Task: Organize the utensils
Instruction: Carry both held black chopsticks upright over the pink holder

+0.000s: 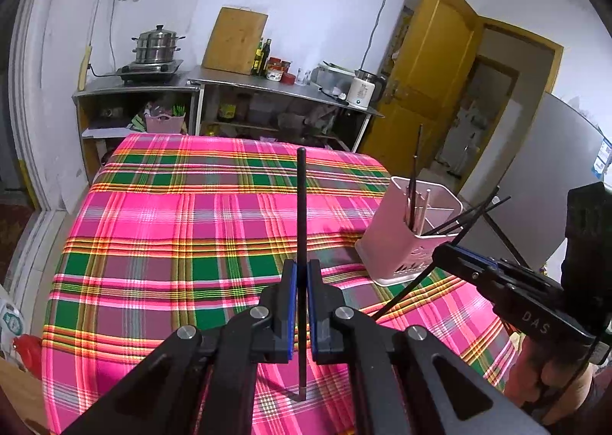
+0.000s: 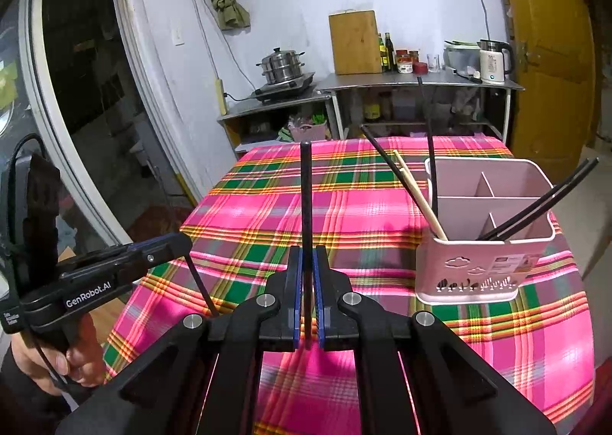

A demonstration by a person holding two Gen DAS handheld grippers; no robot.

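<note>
2 slim black chopsticks, 1 (image 1: 301,213) pinched upright in our left gripper (image 1: 301,274), 1 (image 2: 306,201) in our right gripper (image 2: 306,263), jaws nearly closed on each, were held clear of the pink plaid tablecloth (image 2: 267,213), presumably for dropping into the pink plastic divided utensil holder (image 2: 485,263) nearby.

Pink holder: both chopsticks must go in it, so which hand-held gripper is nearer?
Right. The right hand-held gripper, shut on a black chopstick, is just left of the holder. The left hand-held gripper, also holding a chopstick, is farther left.
</note>
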